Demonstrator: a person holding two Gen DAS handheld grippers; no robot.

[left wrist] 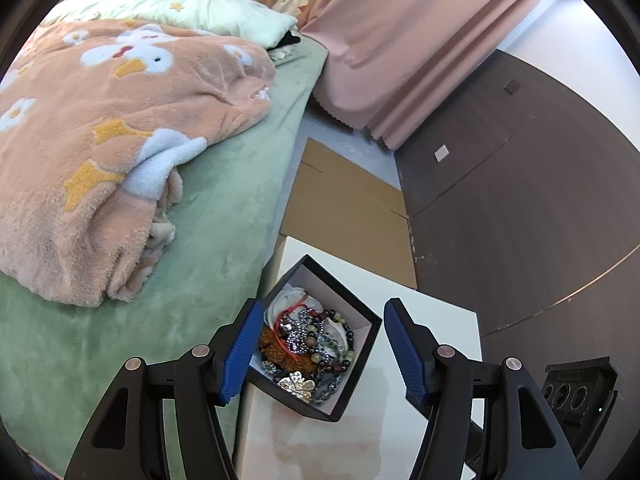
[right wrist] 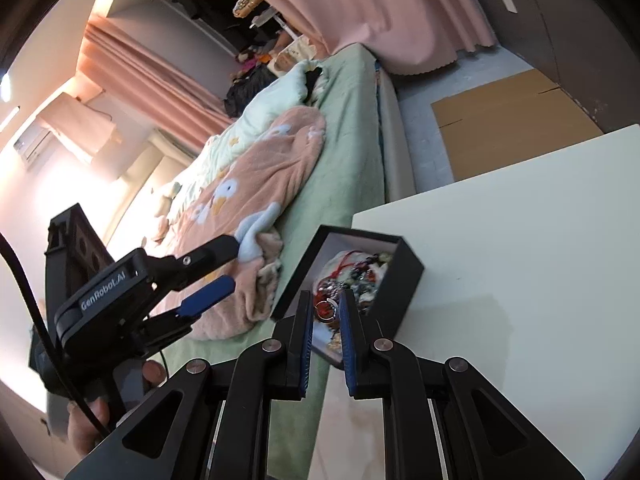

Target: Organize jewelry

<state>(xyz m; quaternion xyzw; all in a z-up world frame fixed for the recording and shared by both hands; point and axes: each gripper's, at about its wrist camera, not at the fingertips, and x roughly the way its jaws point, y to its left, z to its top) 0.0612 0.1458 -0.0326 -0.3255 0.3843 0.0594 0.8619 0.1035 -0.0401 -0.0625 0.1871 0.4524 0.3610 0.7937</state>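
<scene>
A black open box (left wrist: 362,322) stands on a white table (left wrist: 432,324) beside the bed, filled with tangled bead bracelets and other jewelry (left wrist: 310,340). My left gripper (left wrist: 320,346) is open, its blue fingers spread above the box. In the right wrist view the box (right wrist: 408,270) sits at the table's left corner. My right gripper (right wrist: 327,308) is nearly closed over the box, with a small silver ring (right wrist: 325,307) pinched between its fingertips. The left gripper (right wrist: 216,276) shows at the left, held by a hand.
A bed with a green sheet (left wrist: 224,216) and a peach fleece blanket (left wrist: 120,128) lies left of the table. Flat cardboard (left wrist: 344,204) lies on the floor beyond. A pink curtain (left wrist: 400,40) and a dark wardrobe (left wrist: 520,184) stand to the right.
</scene>
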